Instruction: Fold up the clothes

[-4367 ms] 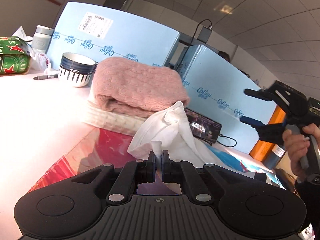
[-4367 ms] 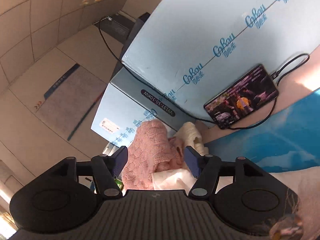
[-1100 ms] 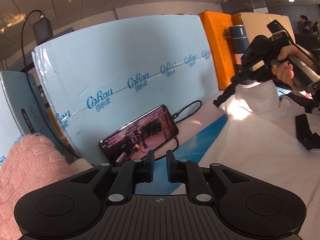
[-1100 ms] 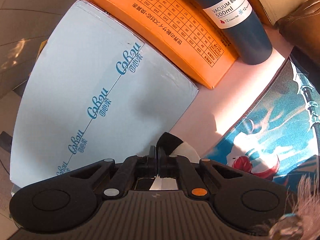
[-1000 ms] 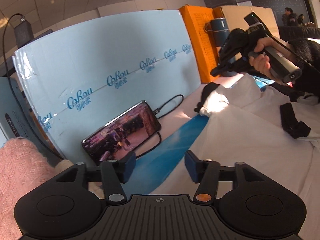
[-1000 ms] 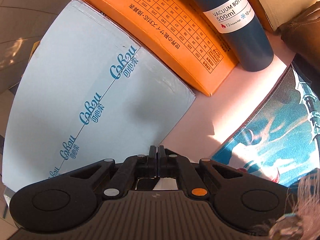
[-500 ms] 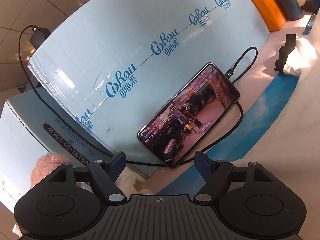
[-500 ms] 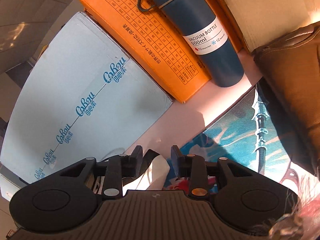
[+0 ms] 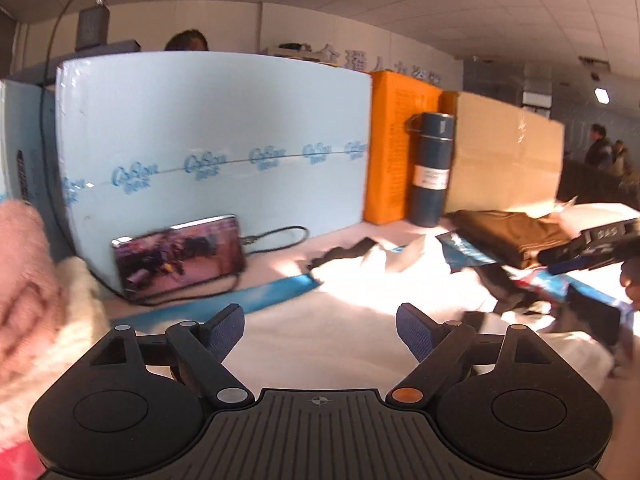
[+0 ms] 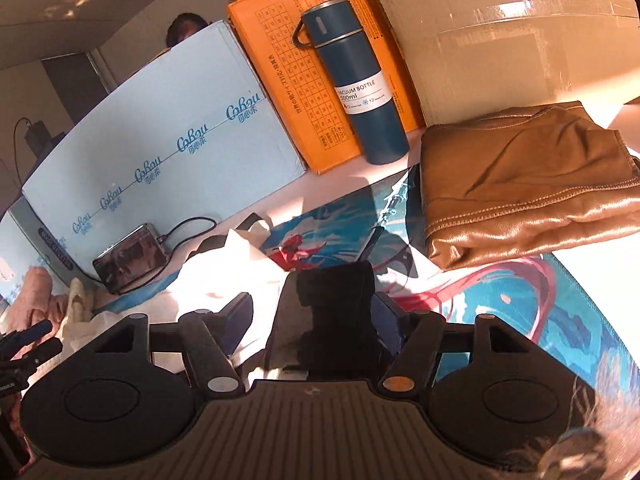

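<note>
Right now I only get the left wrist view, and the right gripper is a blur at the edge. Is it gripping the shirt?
Observer: No. The right gripper is open. A black piece of cloth lies between its fingers, not pinched.
Operator: Is that black piece part of the white garment?
Observer: I cannot tell. It lies against the white garment, which is bunched up on the side toward the phone.
Operator: Does the brown pile sit on the mat?
Observer: Partly. The folded brown garment has its near corner over the printed mat, and it lies apart from the gripper.
</note>
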A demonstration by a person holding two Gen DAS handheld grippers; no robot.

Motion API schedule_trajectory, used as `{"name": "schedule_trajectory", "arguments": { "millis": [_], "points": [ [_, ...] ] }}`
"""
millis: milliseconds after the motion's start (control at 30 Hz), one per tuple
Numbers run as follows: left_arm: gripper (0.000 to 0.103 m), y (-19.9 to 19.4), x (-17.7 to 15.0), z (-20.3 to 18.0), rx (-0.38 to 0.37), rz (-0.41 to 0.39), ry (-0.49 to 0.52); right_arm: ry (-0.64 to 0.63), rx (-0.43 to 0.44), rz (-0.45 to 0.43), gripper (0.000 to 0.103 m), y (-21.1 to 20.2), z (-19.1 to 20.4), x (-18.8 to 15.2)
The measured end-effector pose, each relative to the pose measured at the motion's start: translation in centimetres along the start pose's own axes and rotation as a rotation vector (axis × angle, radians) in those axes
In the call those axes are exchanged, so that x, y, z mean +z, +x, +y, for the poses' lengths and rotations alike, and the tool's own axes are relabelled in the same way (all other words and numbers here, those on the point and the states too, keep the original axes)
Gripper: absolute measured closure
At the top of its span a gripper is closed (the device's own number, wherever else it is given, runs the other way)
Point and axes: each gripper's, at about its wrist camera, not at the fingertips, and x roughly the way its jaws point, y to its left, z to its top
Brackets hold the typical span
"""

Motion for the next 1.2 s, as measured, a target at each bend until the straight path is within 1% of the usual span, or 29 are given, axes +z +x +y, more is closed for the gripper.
{"name": "schedule_trajectory", "arguments": {
  "millis": [33, 67, 100, 133, 267, 300, 333, 367, 433, 467, 500, 533, 567, 600, 633, 800, 833, 967, 1033, 1133, 1167, 1200],
  "points": [
    [0.017, 0.6, -0.1, -0.8, -0.069, 0.01, -0.037, -0.023, 0.012, -0.002, 0.04, -0.8, 0.5, -0.8],
    [0.017, 1.5, -0.2, -1.6, -0.113, 0.03, -0.055, -0.055, 0.03, -0.008, 0.04, -1.6, 1.2, -1.6],
    [0.017, 2.7, -0.3, -2.5, -0.129, 0.055, -0.047, -0.079, 0.038, -0.013, 0.039, -2.3, 1.7, -2.2],
    [0.018, 3.9, -0.4, -3.3, -0.145, 0.081, -0.039, -0.084, 0.02, -0.013, 0.036, -2.6, 1.9, -2.7],
    [0.02, 8.5, -1.0, -6.5, -0.205, 0.184, 0.001, -0.068, -0.088, -0.003, 0.035, -3.4, 1.7, -4.2],
    [0.02, 9.2, -1.3, -7.2, -0.204, 0.216, 0.039, -0.05, -0.101, 0.002, 0.035, -3.6, 1.3, -4.5],
    [0.02, 9.7, -1.7, -7.9, -0.2, 0.239, 0.081, -0.015, -0.093, 0.015, 0.035, -3.7, 0.5, -4.8],
    [0.021, 9.7, -2.2, -8.6, -0.184, 0.24, 0.134, 0.017, -0.075, 0.03, 0.035, -3.8, -0.1, -5.2],
    [0.033, 9.5, -3.0, -9.9, -0.163, 0.237, 0.233, 0.06, -0.047, 0.051, 0.038, -3.9, -1.1, -5.9],
    [0.053, 8.5, -3.1, -10.4, -0.189, 0.219, 0.251, 0.065, -0.044, 0.049, 0.042, -4.0, -1.3, -6.1],
    [0.077, 7.5, -3.3, -10.9, -0.214, 0.201, 0.27, 0.066, -0.04, 0.044, 0.056, -4.1, -1.4, -6.4],
    [0.093, 6.4, -3.4, -11.5, -0.24, 0.183, 0.289, 0.067, -0.036, 0.039, 0.069, -4.2, -1.5, -6.6],
    [0.099, 5.4, -3.6, -12.0, -0.266, 0.165, 0.307, 0.067, -0.033, 0.033, 0.073, -4.3, -1.6, -6.8],
    [0.099, 4.4, -3.7, -12.5, -0.292, 0.147, 0.326, 0.075, -0.02, 0.029, 0.078, -4.3, -1.8, -6.9],
    [0.099, 3.3, -3.9, -13.0, -0.318, 0.129, 0.344, 0.088, -0.014, 0.025, 0.08, -4.3, -1.9, -7.0],
    [0.099, -1.8, -4.6, -15.7, -0.447, 0.038, 0.435, 0.121, 0.001, 0.008, 0.081, -4.5, -2.6, -7.2],
    [0.099, -2.7, -4.9, -16.1, -0.475, 0.031, 0.445, 0.12, -0.002, 0.003, 0.081, -4.5, -2.6, -7.1],
    [0.099, -5.0, -7.5, -16.7, -0.62, 0.141, 0.391, 0.111, -0.014, -0.018, 0.082, -4.6, -2.4, -7.1],
    [0.1, -5.6, -8.9, -16.9, -0.677, 0.188, 0.352, 0.096, -0.03, -0.038, 0.085, -4.7, -2.1, -7.2],
    [0.1, -5.5, -10.2, -17.8, -0.735, 0.205, 0.296, 0.074, -0.063, -0.06, 0.087, -4.9, -2.0, -7.1],
    [0.1, -5.5, -10.2, -18.2, -0.741, 0.191, 0.291, 0.061, -0.083, -0.065, 0.088, -4.9, -2.0, -7.1],
    [0.099, -5.3, -10.0, -18.5, -0.744, 0.176, 0.281, 0.049, -0.109, -0.072, 0.09, -4.9, -1.9, -7.2]
  ]
}}
